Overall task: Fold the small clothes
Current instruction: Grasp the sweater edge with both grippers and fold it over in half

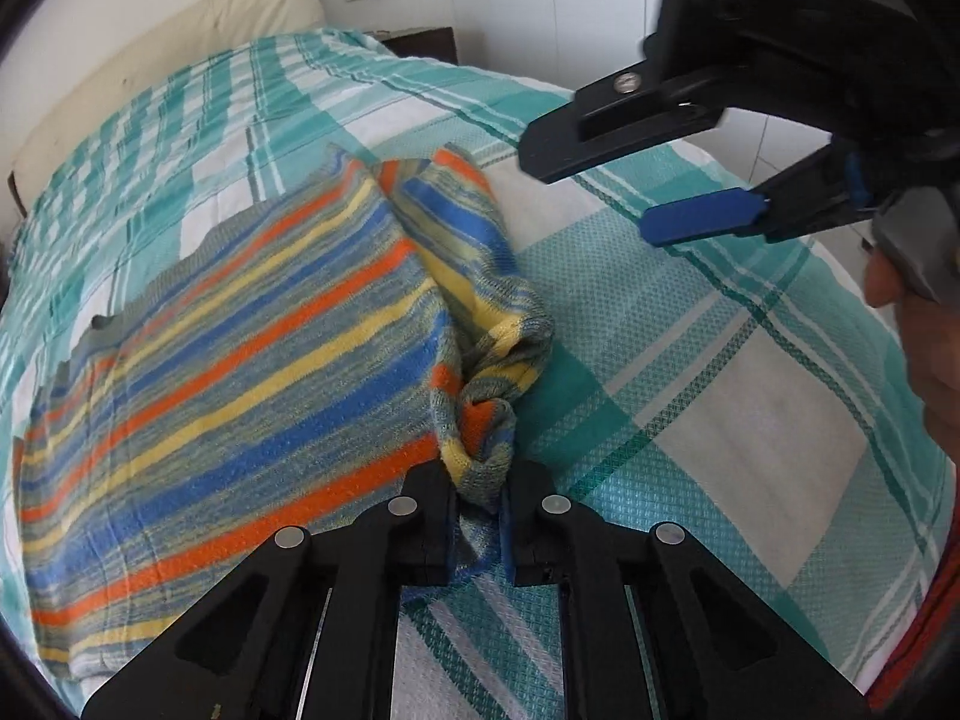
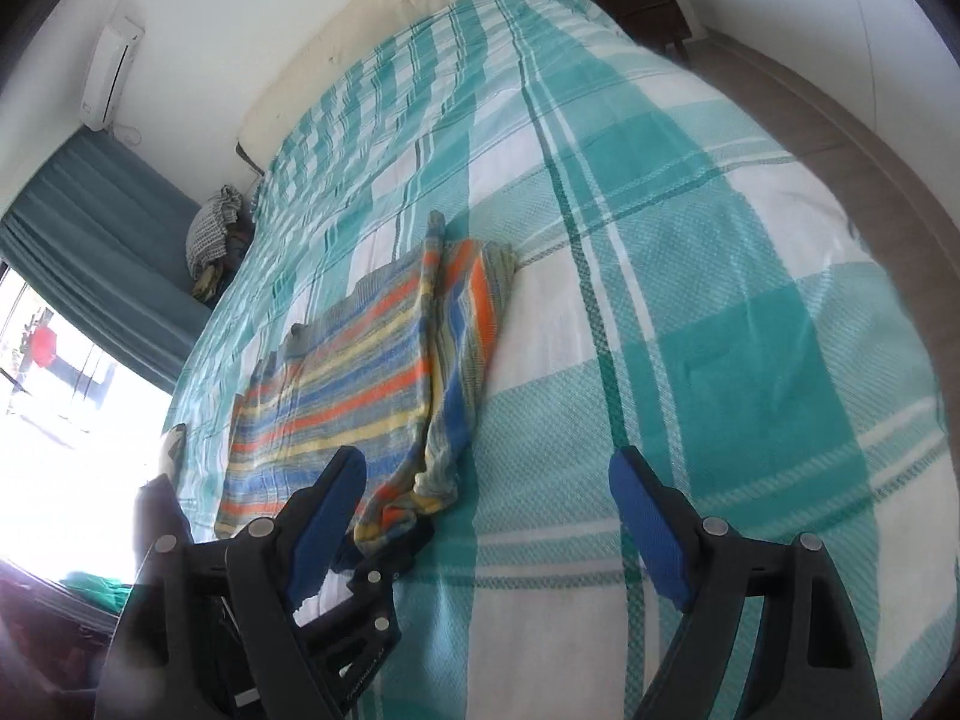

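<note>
Garment: striped knit top (image 1: 240, 330) in orange, blue, yellow and grey, lying mostly flat on the bed (image 1: 690, 360); its body spreads to the left in the left wrist view, and one side part is bunched into a loose roll (image 1: 480, 300) along its right edge.

Place: on the checked teal and white bedspread (image 2: 690, 240), near the foot of the bed, well apart from the headboard (image 2: 384, 18).

Left gripper (image 1: 480, 516): closed on the near end of the bunched roll, the cloth pinched between its two jaws and lifted a little off the cover.

Right gripper (image 2: 486, 516): jaws wide apart and holding nothing; it hovers above bare bedspread just to the right of the garment, not touching it.

Feel: soft, light and limp by the look of it; it will sag and drape from any single hold, and the knit will likely stretch if pulled hard.

Grip on cover: the woven bedspread seems to have some texture, so the flat part may drag and wrinkle rather than slide.

Where to hold: at edges and corners, through all layers; a second hold at the far end of the roll would let it be laid straight.

Risk: a one-ended pull could twist the roll further.
</note>
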`<state>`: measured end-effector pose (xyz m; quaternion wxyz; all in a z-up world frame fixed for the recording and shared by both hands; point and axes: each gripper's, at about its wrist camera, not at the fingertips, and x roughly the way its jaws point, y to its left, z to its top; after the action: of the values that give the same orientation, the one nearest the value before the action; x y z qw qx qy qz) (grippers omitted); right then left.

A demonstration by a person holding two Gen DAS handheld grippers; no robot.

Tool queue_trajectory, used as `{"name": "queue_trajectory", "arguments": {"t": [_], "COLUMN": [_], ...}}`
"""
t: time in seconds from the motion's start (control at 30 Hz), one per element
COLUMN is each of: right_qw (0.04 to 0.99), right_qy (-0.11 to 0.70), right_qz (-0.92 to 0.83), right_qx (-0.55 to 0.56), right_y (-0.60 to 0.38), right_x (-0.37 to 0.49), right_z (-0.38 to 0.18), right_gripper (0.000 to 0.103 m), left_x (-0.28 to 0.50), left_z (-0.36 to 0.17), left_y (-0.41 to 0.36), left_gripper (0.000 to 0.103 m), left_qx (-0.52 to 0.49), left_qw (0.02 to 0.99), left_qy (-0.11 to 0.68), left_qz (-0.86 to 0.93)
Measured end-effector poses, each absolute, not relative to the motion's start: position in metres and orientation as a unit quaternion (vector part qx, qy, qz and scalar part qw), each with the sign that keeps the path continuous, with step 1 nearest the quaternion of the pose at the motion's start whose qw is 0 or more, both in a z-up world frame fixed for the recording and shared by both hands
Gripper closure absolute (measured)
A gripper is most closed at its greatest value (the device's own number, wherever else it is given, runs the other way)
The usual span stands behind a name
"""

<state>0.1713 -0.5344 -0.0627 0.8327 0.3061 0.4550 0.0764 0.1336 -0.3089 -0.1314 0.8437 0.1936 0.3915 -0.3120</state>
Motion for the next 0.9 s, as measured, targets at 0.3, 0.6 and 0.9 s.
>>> {"name": "queue_trajectory", "arguments": {"t": [0.3, 0.6, 0.9], "right_qw": [0.797, 0.824, 0.803], "right_qy": [0.517, 0.497, 0.524], "right_qz": [0.098, 0.156, 0.237], "right_qx": [0.297, 0.222, 0.157], "right_y": [-0.477, -0.352, -0.168], "right_x": [0.327, 0.356, 0.399], "right_z": [-0.099, -0.02, -0.058], "right_gripper": [0.09, 0.09, 0.08], "left_x": [0.14, 0.159, 0.2], "left_z": [-0.112, -0.075, -0.127], "left_y": [-0.28, -0.123, 0.02], "left_gripper": [0.096, 0.096, 0.089], "left_qx": [0.106, -0.078, -0.168], "left_qw": [0.844, 0.863, 0.847], "left_qy": [0.408, 0.422, 0.49], "left_qz": [-0.333, -0.268, -0.123]}}
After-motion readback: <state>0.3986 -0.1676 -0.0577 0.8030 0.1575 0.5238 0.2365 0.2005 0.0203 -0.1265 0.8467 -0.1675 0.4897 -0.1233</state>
